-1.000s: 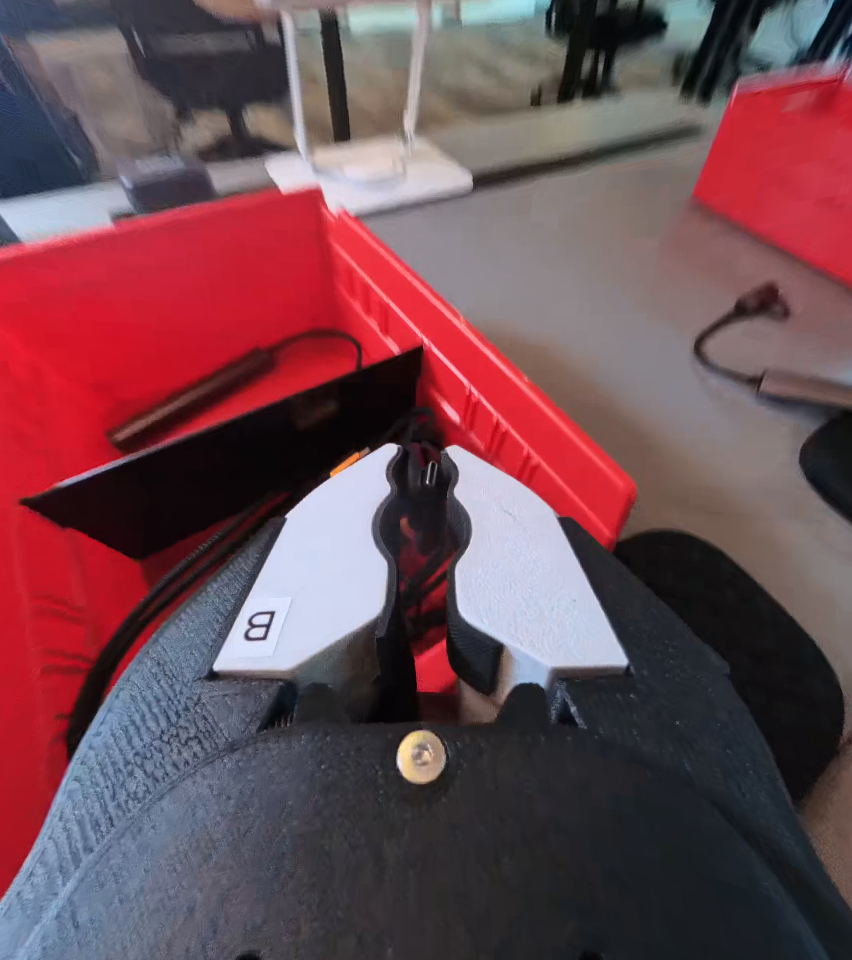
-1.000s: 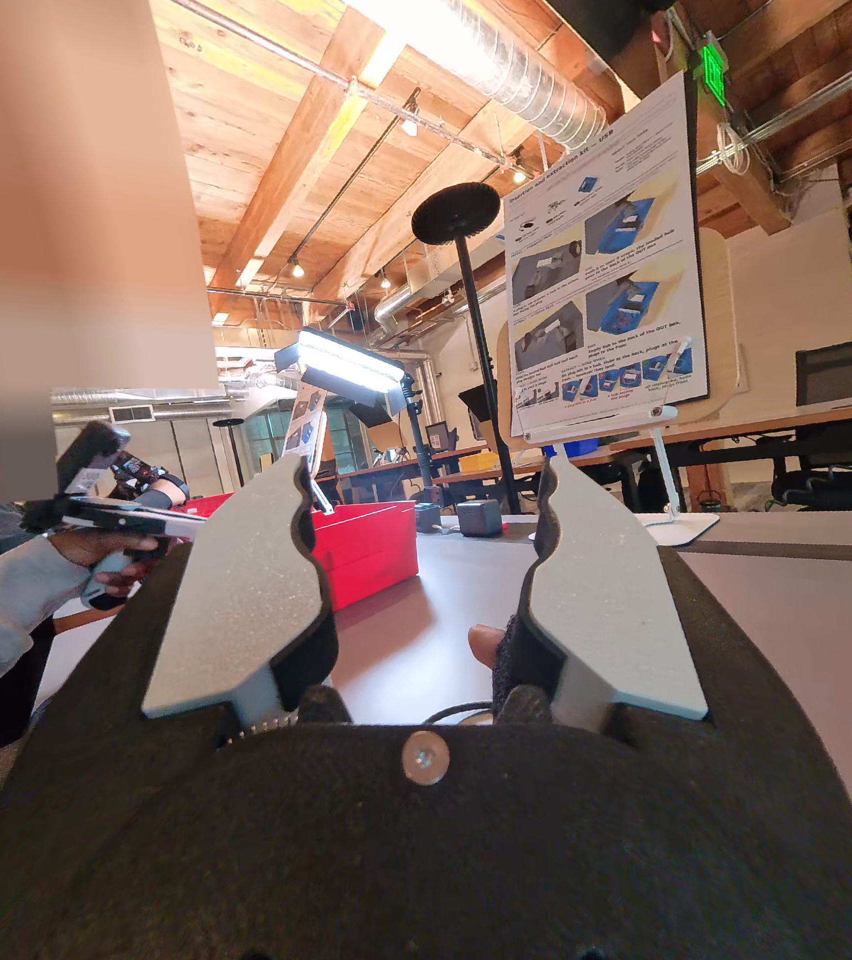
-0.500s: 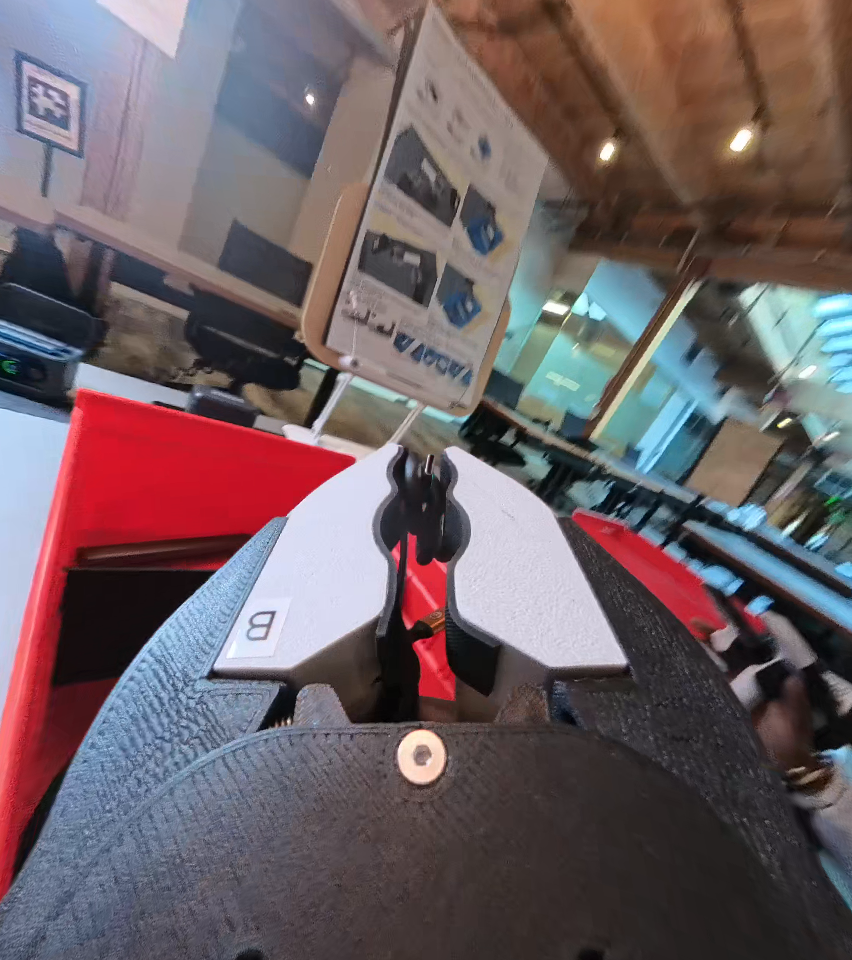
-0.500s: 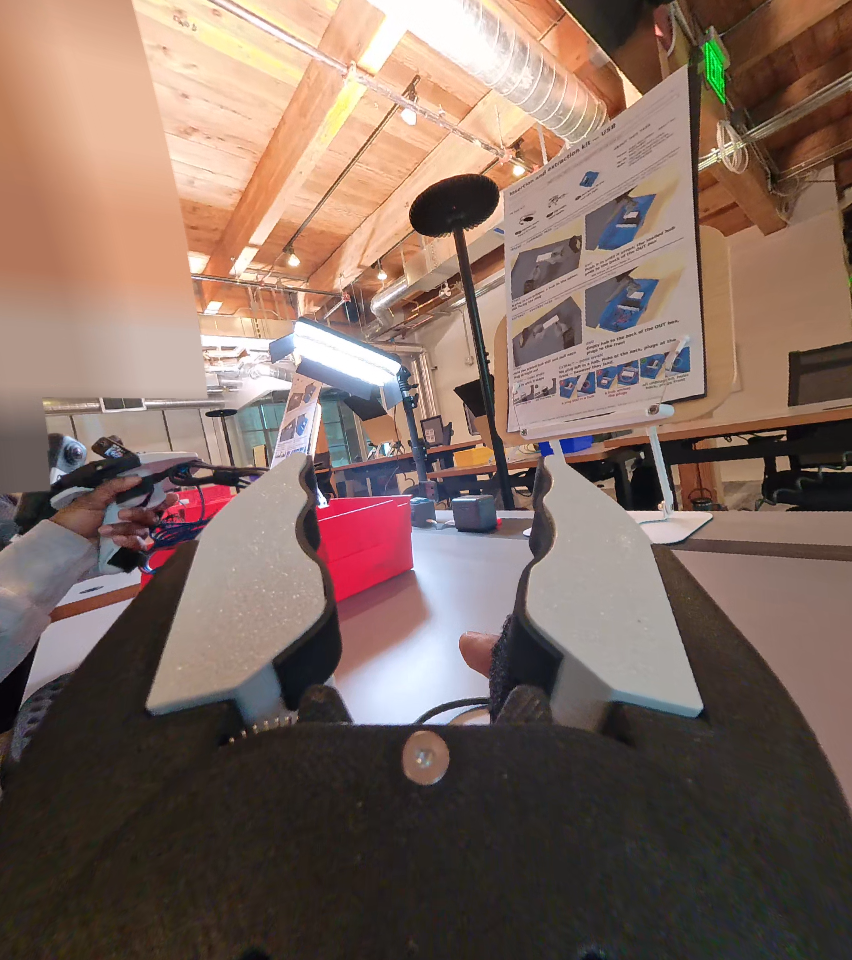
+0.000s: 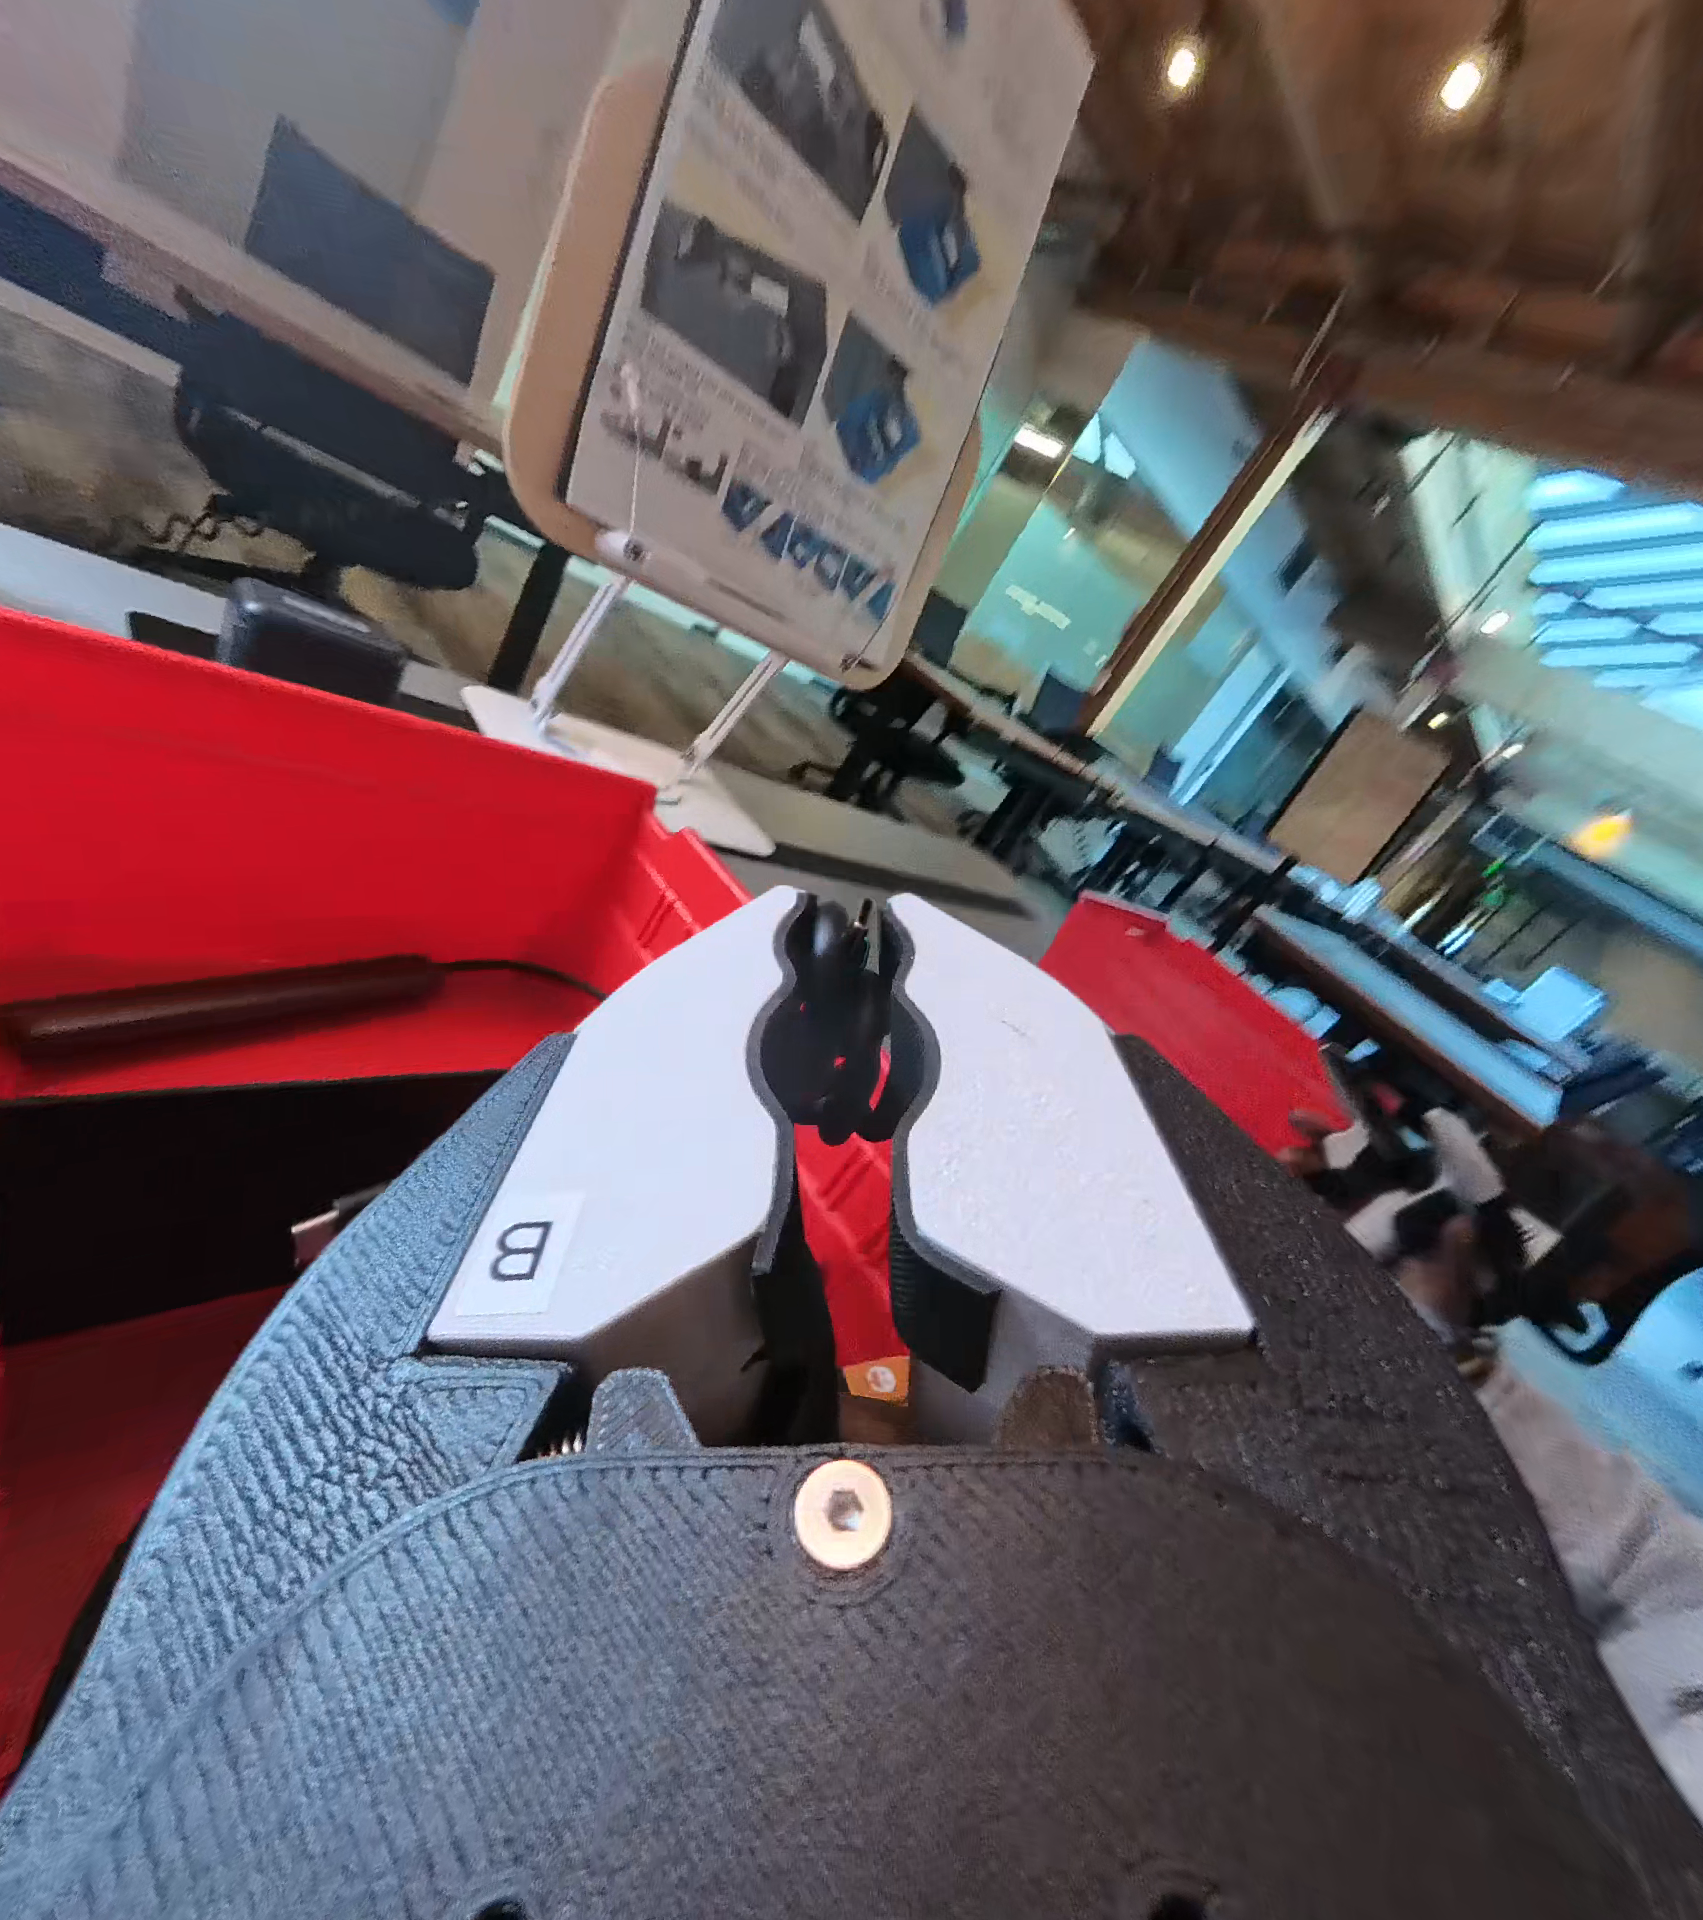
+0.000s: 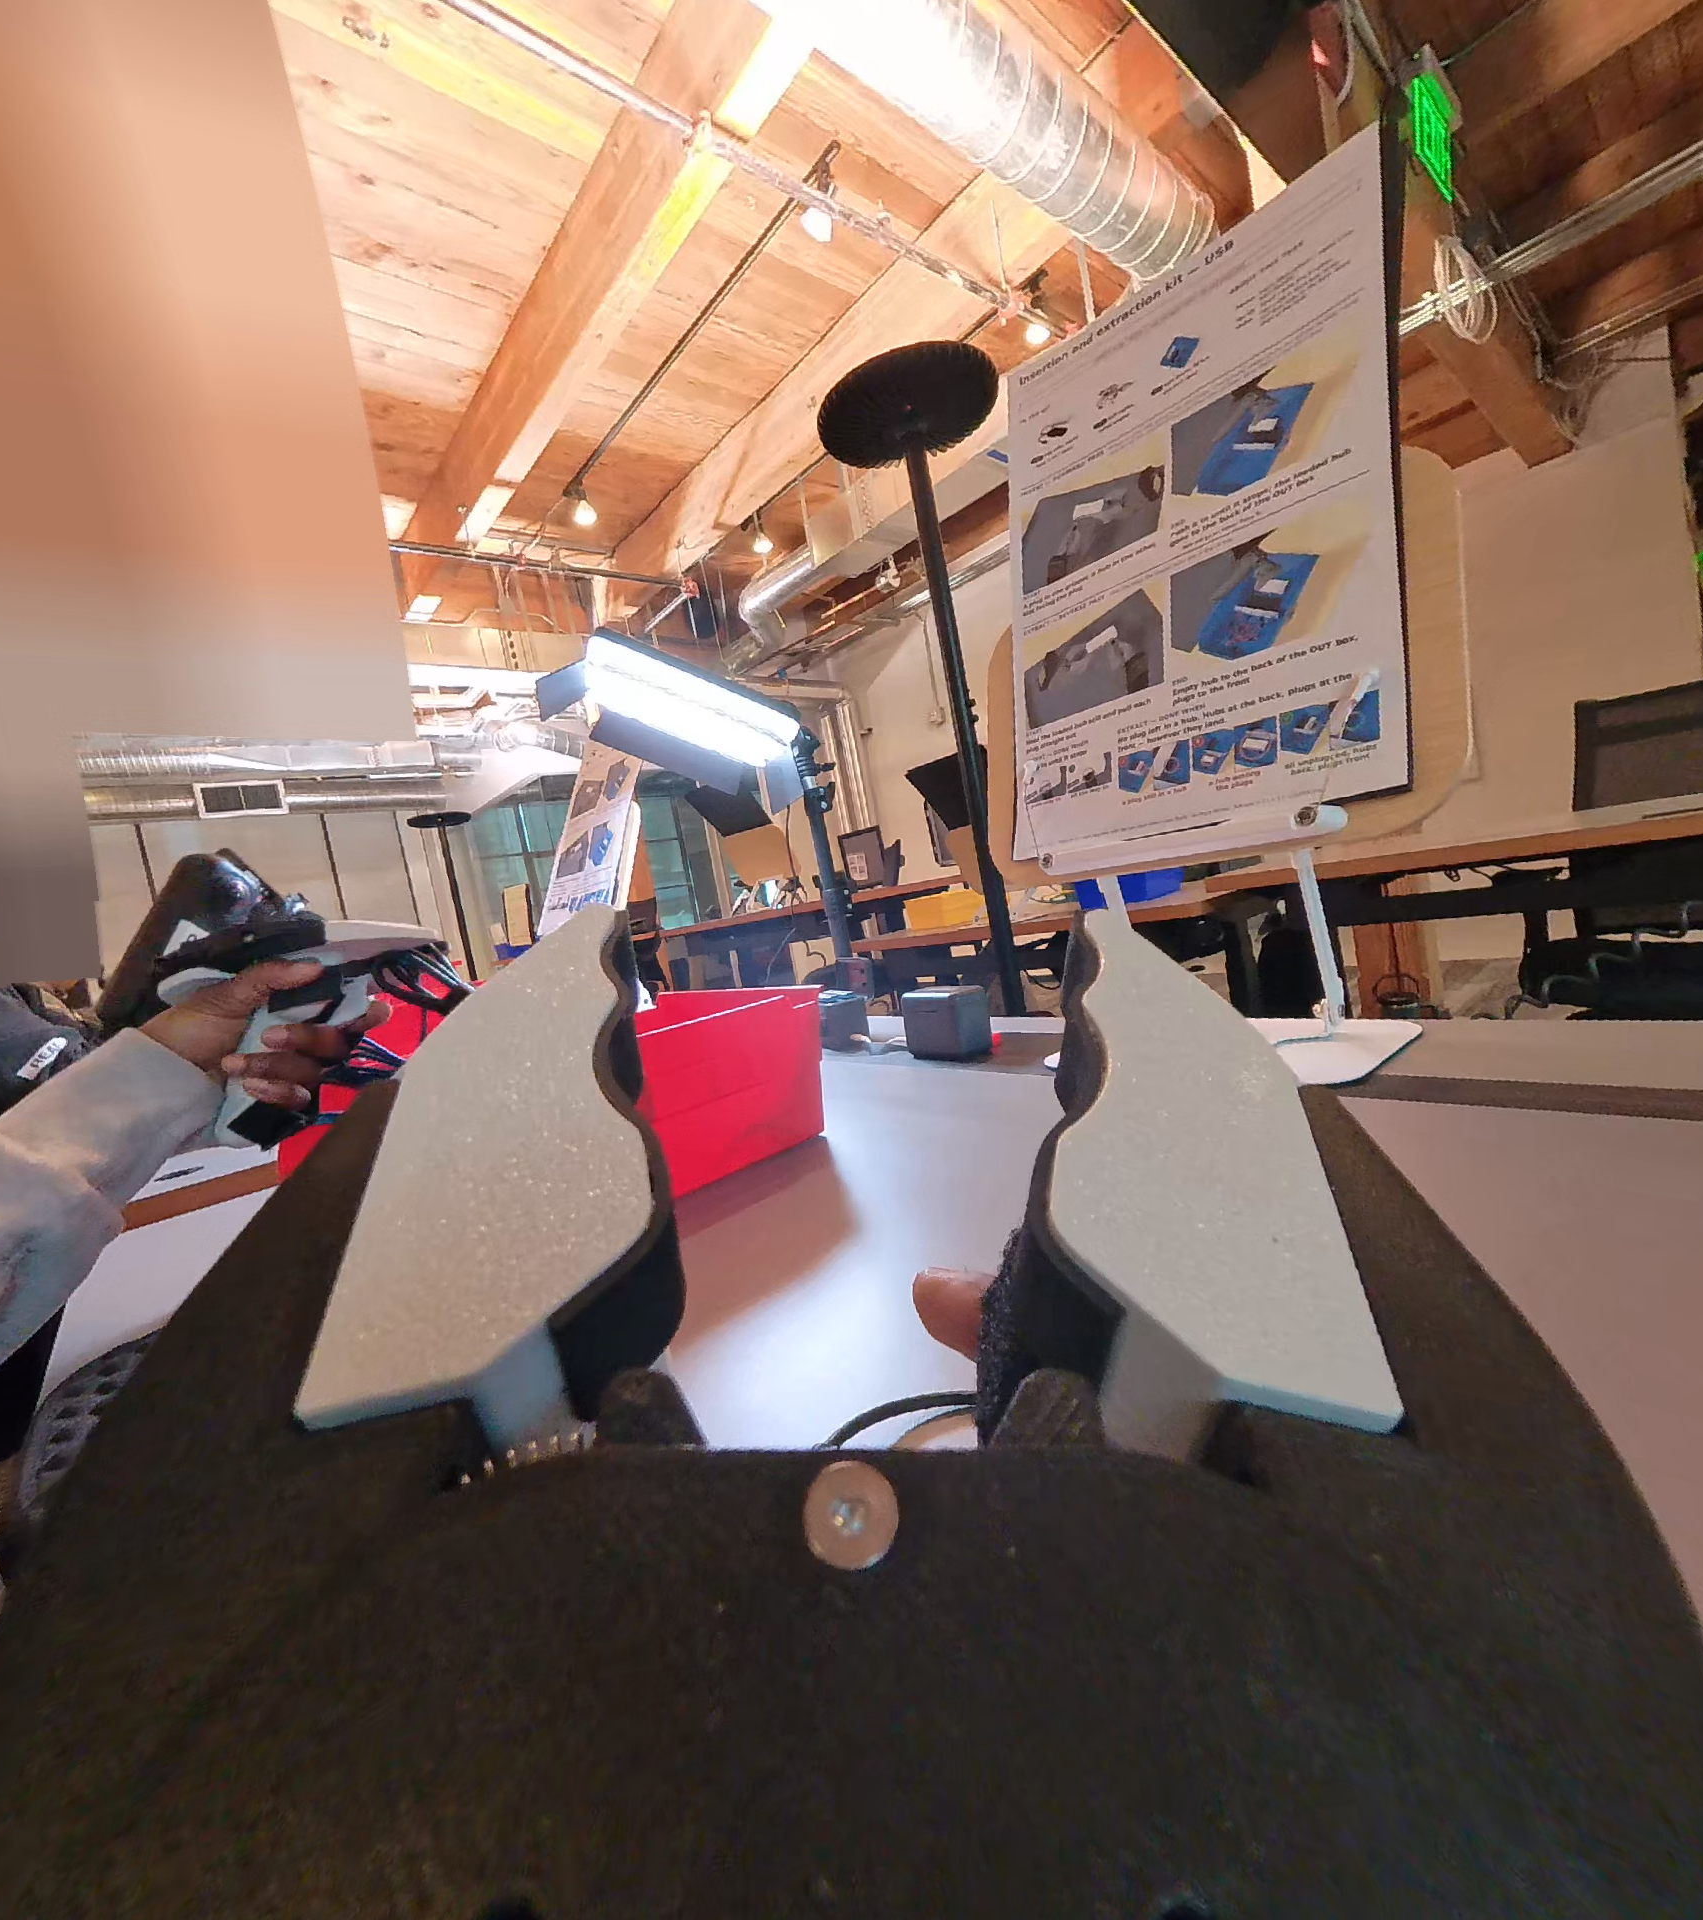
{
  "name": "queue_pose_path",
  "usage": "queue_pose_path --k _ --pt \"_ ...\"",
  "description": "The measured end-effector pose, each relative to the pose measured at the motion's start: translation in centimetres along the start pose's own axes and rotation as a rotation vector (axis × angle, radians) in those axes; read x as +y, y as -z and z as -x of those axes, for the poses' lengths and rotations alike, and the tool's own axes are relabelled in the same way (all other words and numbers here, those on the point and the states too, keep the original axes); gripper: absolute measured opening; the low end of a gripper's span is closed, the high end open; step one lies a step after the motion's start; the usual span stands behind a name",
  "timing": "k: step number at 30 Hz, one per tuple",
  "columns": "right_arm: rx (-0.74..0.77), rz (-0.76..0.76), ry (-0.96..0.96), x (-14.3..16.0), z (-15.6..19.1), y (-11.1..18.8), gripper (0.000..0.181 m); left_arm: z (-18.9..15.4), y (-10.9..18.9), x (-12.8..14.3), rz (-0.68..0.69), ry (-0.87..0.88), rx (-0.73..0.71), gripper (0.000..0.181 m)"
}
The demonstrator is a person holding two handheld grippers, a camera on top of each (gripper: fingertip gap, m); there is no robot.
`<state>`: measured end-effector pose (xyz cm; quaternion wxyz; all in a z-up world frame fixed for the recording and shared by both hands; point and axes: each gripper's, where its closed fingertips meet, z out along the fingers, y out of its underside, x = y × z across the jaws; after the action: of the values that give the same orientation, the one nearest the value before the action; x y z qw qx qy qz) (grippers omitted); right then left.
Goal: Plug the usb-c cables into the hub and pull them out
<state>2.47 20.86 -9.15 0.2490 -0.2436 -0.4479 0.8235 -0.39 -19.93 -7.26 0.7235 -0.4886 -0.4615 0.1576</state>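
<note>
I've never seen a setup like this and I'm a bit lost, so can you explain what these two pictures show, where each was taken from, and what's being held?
There is no robot here. A person holds a hand-operated gripper in each hand, and each has a camera looking forward along its two grey fingers.

The left wrist view shows the left gripper shut on a black cable plug, above a red bin. In the bin lie a dark hub and a black divider.

The right wrist view shows the right gripper open and empty, above a grey table. At far left, the person's hand holds the other gripper. An instruction poster stands behind.
</note>
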Motion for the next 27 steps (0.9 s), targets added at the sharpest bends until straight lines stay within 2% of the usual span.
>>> queue_pose_path --k 3,6,8,11,12,14,16,18,21,24,27 --pt "0.002 -0.002 -0.006 0.0 -0.1 0.0 0.078 0.2 -0.3 0.4 0.049 -0.080 -0.054 0.011" --pt "0.004 -0.004 -0.009 0.0 -0.1 0.0 0.077 0.3 -0.3 0.4 0.065 -0.081 -0.060 0.011" --pt "0.005 -0.003 -0.007 0.0 -0.1 0.0 0.077 1.2 -0.4 1.1 0.117 -0.136 -0.121 0.012" --pt "0.003 0.001 0.001 0.0 0.0 0.0 0.077 4.8 0.5 3.0 0.334 -0.492 -0.401 0.015" --pt "0.002 0.002 0.004 0.1 0.0 0.0 0.077 5.2 0.8 3.2 0.385 -0.599 -0.450 0.015" --pt "0.002 0.004 0.006 0.1 0.0 0.0 0.076 4.8 0.8 4.0 0.456 -0.686 -0.425 0.023" --pt "0.003 0.003 0.005 0.1 0.0 0.0 0.076 3.9 0.6 4.5 0.476 -0.643 -0.336 0.032" --pt "0.003 0.001 0.004 0.0 0.0 0.0 0.076 3.8 0.8 4.4 0.491 -0.636 -0.319 0.042" --pt "0.003 0.003 0.005 0.1 0.0 0.0 0.076 4.8 1.6 4.3 0.582 -0.808 -0.388 0.050" --pt "0.005 0.002 0.002 0.1 -0.1 0.0 0.076 4.5 1.6 4.7 0.648 -1.033 -0.374 0.052" --pt "0.007 0.001 0.000 0.0 -0.1 0.0 0.075 5.0 1.5 5.1 0.708 -1.128 -0.380 0.046"
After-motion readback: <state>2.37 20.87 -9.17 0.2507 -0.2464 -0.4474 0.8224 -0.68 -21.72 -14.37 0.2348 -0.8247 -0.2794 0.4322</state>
